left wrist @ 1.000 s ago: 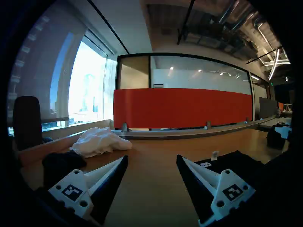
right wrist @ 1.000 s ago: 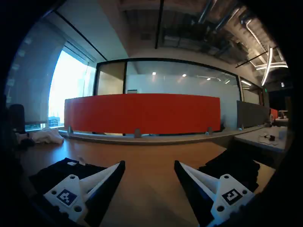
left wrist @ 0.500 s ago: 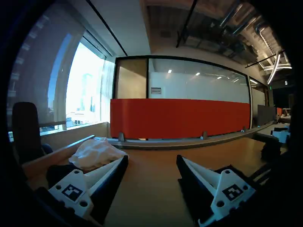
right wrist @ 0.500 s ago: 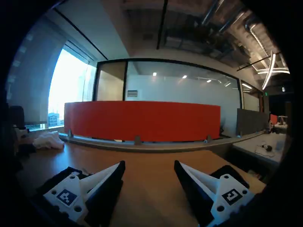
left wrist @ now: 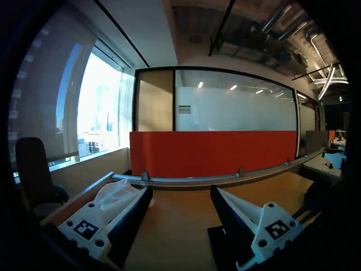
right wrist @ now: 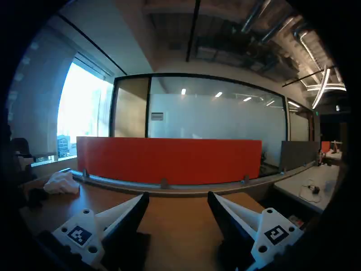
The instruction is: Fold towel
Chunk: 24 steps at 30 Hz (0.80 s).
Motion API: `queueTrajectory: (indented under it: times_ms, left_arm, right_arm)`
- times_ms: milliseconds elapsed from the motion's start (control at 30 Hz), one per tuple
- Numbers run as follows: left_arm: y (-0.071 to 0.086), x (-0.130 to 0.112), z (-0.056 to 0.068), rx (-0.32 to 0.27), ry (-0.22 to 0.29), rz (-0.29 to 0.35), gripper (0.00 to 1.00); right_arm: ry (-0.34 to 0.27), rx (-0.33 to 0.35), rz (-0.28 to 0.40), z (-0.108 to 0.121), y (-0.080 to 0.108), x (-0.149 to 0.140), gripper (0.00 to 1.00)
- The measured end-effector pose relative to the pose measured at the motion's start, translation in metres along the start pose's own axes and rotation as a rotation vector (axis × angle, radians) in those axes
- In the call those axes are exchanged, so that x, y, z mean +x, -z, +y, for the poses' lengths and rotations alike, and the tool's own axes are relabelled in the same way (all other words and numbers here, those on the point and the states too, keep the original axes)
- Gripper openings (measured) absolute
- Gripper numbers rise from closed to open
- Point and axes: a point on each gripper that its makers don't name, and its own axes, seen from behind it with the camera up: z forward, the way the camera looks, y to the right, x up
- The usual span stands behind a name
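Left gripper (left wrist: pixel 180 187) and right gripper (right wrist: pixel 178 194) have both tipped up toward the orange divider (left wrist: pixel 212 153), jaws wide and empty. The black towel (left wrist: pixel 213 233) has dropped to a sliver below it, so the fold probably hasn't started.

— What is sitting behind the wooden desk (left wrist: pixel 180 221)?
— A red partition (left wrist: pixel 212 153) is running along its far edge; daylight is pouring through the window (left wrist: pixel 97 119) beside a dark chair (left wrist: pixel 34 169).

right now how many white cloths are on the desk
1: a crumpled white cloth at the desk's left edge near the window; the right gripper view shows the same one. More may lie hidden beneath the cameras.
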Motion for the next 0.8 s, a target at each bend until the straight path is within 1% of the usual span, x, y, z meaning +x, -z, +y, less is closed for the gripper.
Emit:
queueTrajectory:
  times_ms: [200,300,467,567,800]
  left_arm:
    - [-0.002,0.016,0.001,-0.005,-0.014,-0.016,0.94]
    - [-0.003,0.019,0.005,-0.024,-0.027,-0.030,0.94]
    - [-0.004,0.016,0.017,-0.088,-0.057,-0.075,0.94]
    - [-0.005,0.013,0.026,-0.134,-0.084,-0.102,0.94]
    - [-0.006,0.007,0.046,-0.245,-0.149,-0.150,0.94]
  right_arm:
    - [-0.004,0.007,-0.007,-0.001,-0.003,0.015,1.00]
    - [0.005,0.024,-0.017,-0.004,-0.005,0.019,1.00]
    - [0.043,0.072,-0.041,-0.011,-0.007,0.028,1.00]
    - [0.068,0.115,-0.065,-0.018,-0.007,0.029,1.00]
    - [0.130,0.252,-0.136,-0.041,-0.007,0.024,1.00]
